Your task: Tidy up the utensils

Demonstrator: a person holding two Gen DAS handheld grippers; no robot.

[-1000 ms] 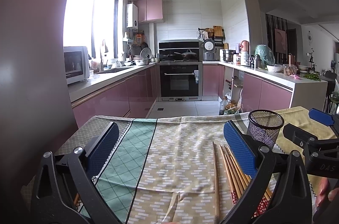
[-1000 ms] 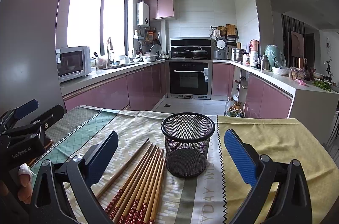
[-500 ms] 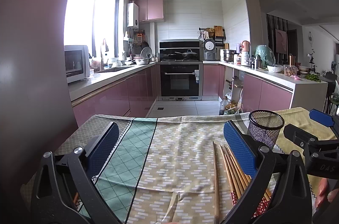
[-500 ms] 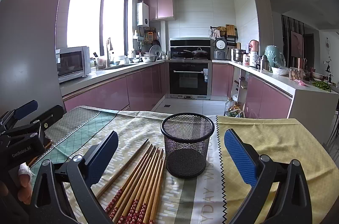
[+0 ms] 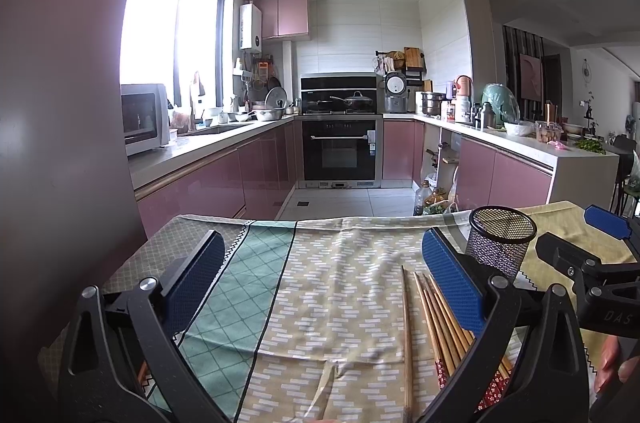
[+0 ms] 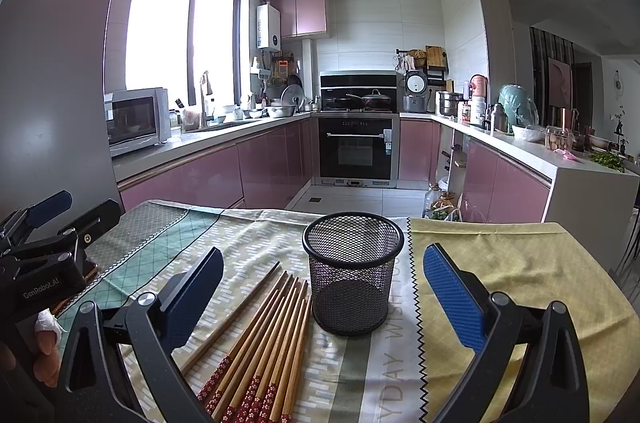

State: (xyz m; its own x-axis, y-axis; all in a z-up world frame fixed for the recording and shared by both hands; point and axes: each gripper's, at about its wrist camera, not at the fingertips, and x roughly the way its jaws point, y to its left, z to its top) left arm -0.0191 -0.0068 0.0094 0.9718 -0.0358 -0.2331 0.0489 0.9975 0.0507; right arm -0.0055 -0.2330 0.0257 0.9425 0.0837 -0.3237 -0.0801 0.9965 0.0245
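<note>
On the table (image 6: 520,263), bare cloth lies wide to the left of the chopsticks (image 6: 264,343), which touch nothing but lie just beside the upright mesh cup (image 6: 352,283). Left gripper (image 5: 320,287) and right gripper (image 6: 320,295) hover level, both spread wide, empty.

Ahead of me at twelve o'clock stood a black built-in oven (image 6: 355,152) with a lidded pan (image 6: 375,98) above it. A microwave (image 6: 136,116) sat at ten o'clock under the bright window (image 6: 182,33). A patterned cloth (image 5: 336,287) covered my worktop.
</note>
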